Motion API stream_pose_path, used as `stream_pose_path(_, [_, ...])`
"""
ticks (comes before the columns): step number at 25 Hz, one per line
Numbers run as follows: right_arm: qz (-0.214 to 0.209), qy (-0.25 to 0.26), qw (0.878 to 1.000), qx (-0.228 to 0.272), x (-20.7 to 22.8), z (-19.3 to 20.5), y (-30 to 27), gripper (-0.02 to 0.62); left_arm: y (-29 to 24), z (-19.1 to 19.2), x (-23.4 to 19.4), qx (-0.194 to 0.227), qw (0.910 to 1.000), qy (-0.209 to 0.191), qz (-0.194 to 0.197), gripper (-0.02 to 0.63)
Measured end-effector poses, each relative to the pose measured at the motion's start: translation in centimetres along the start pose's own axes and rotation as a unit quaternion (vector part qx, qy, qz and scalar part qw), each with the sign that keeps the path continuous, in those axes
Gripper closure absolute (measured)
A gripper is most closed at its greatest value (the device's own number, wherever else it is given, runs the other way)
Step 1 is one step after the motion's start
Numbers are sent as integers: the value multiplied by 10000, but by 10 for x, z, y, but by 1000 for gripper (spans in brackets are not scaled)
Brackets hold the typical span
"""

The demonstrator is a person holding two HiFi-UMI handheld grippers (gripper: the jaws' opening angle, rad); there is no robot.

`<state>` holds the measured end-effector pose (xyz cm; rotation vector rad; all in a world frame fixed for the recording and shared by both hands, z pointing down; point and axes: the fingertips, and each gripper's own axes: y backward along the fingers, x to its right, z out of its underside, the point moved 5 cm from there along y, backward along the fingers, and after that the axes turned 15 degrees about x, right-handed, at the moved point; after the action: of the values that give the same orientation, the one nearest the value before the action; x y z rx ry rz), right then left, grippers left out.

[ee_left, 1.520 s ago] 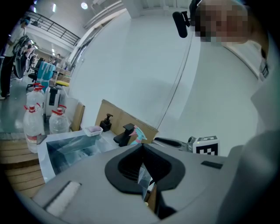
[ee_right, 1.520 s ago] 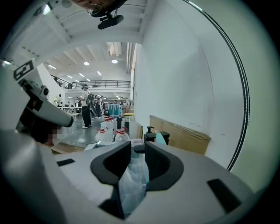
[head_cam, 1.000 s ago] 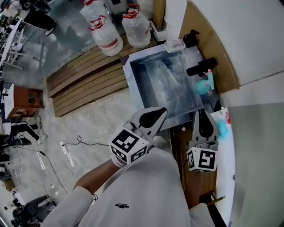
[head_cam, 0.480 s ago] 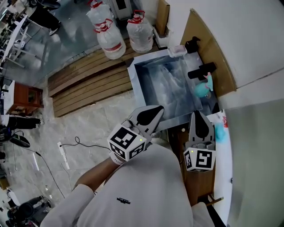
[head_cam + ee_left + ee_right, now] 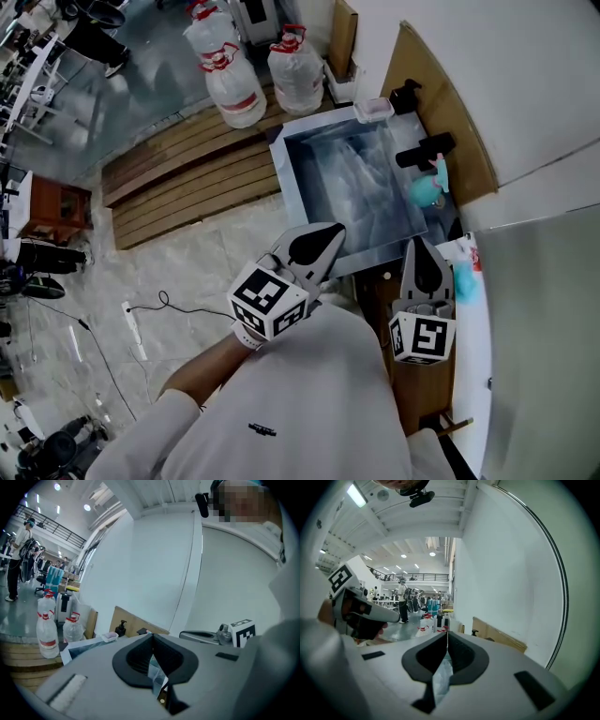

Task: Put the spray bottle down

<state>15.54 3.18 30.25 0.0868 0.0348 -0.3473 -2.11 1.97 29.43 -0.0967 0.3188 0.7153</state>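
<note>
The teal spray bottle (image 5: 429,186) with a pale pink trigger stands on the narrow counter strip at the right of the steel sink (image 5: 298,159), just below the black faucet (image 5: 425,148). No gripper touches it. My left gripper (image 5: 325,232) hangs over the sink's near edge, shut with nothing between its jaws. My right gripper (image 5: 420,246) is over the brown counter, nearer to me than the bottle, also shut and empty. In the left gripper view the jaw tips (image 5: 152,635) meet. In the right gripper view the tips (image 5: 447,633) meet too.
A black soap dispenser (image 5: 405,94) and a small clear box (image 5: 373,110) sit at the sink's far end. Two big water jugs (image 5: 236,80) stand on wooden slats (image 5: 178,178) beyond. A teal cloth-like thing (image 5: 466,278) lies on the white ledge to the right.
The right gripper's jaws have drawn together. Both grippers have stayed almost where they were, and the spray bottle has not moved.
</note>
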Motion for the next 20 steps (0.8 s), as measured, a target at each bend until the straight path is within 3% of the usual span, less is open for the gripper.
stream_pose_path(20, [-146,-114,9997,176,9,-3,-7,586,-16,0,-1,-33,10000,-17,-26,603])
